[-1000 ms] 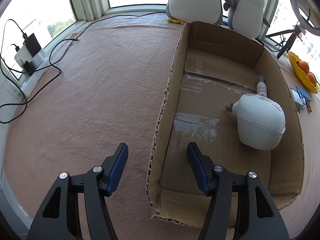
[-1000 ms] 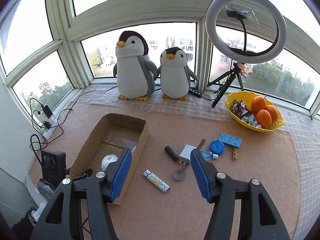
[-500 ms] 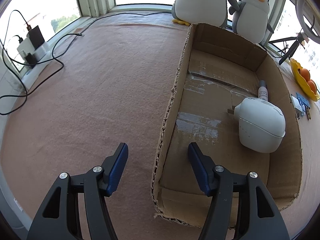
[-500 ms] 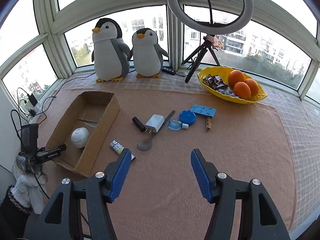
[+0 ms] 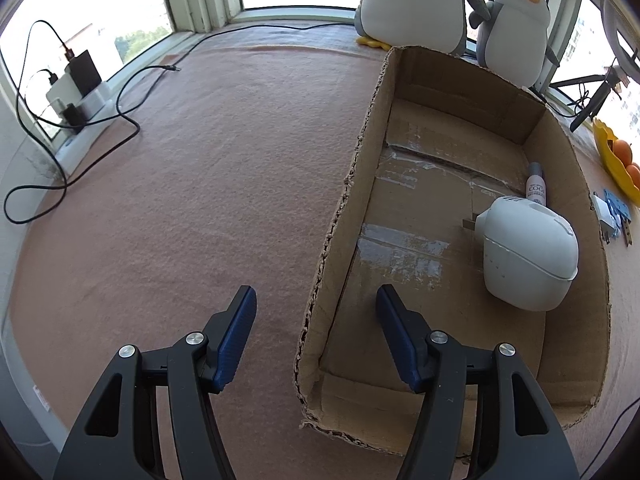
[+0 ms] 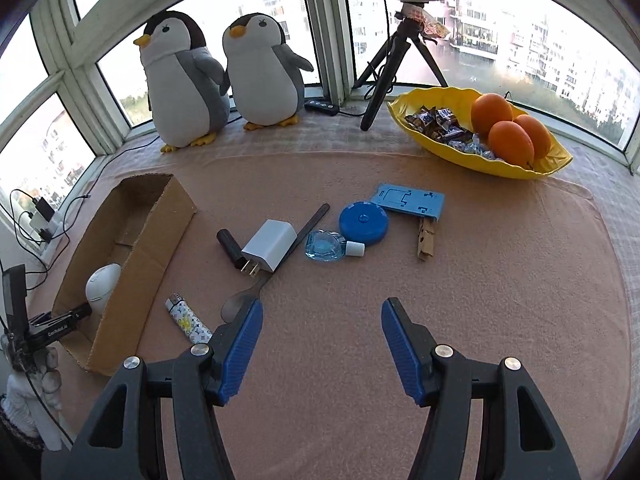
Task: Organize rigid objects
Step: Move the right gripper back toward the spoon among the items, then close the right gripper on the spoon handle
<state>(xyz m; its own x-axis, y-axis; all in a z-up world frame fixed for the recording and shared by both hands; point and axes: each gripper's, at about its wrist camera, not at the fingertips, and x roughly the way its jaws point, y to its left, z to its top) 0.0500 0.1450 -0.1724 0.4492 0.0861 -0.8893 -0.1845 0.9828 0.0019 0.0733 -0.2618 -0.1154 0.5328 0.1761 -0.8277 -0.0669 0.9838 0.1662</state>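
Right hand-held gripper lowered, spoon part-hidden

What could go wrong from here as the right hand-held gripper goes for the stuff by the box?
1. The charger lies across the spoon and beside the black tube, so a grab there may catch or drag a neighbour.
2. The lighter lies close to the box wall, leaving little room for a finger on that side.
3. The left hand-held gripper straddles the box wall, and any sideways move could shift the box.
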